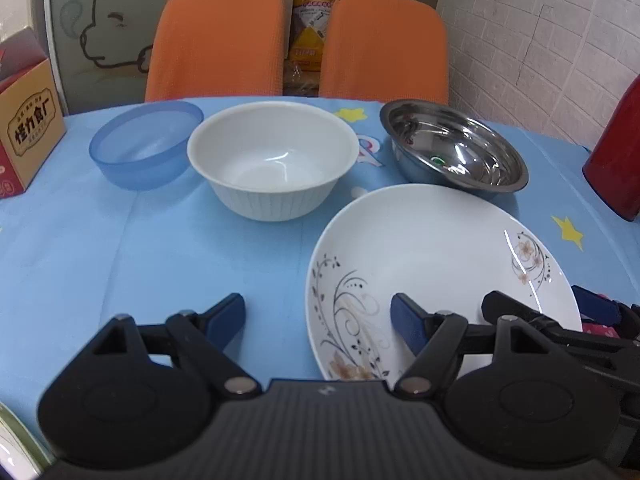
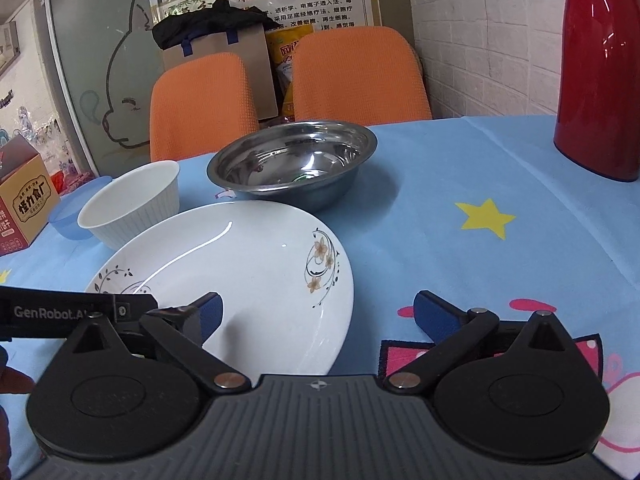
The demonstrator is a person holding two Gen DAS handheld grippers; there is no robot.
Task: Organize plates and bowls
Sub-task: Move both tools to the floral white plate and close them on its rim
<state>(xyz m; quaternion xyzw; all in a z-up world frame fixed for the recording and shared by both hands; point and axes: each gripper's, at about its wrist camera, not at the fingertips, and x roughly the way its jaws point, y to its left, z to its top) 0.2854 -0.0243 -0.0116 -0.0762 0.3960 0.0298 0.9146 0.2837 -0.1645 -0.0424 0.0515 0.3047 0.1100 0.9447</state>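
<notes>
A white floral plate point(image 1: 432, 256) point(image 2: 224, 264) lies on the blue tablecloth near me. Behind it stand a white ribbed bowl point(image 1: 272, 160) point(image 2: 132, 208), a translucent blue bowl point(image 1: 144, 144) point(image 2: 72, 216) and a steel bowl point(image 1: 452, 144) point(image 2: 292, 156). My left gripper point(image 1: 320, 320) is open, its jaws straddling the plate's left rim. My right gripper point(image 2: 320, 316) is open, its jaws straddling the plate's right rim. The right gripper also shows in the left wrist view point(image 1: 552, 320).
A red thermos point(image 2: 600, 68) point(image 1: 616, 160) stands at the right of the table. A cardboard food box point(image 1: 24, 128) point(image 2: 24, 200) sits at the left edge. Two orange chairs point(image 1: 216, 40) point(image 2: 360, 72) stand behind the table.
</notes>
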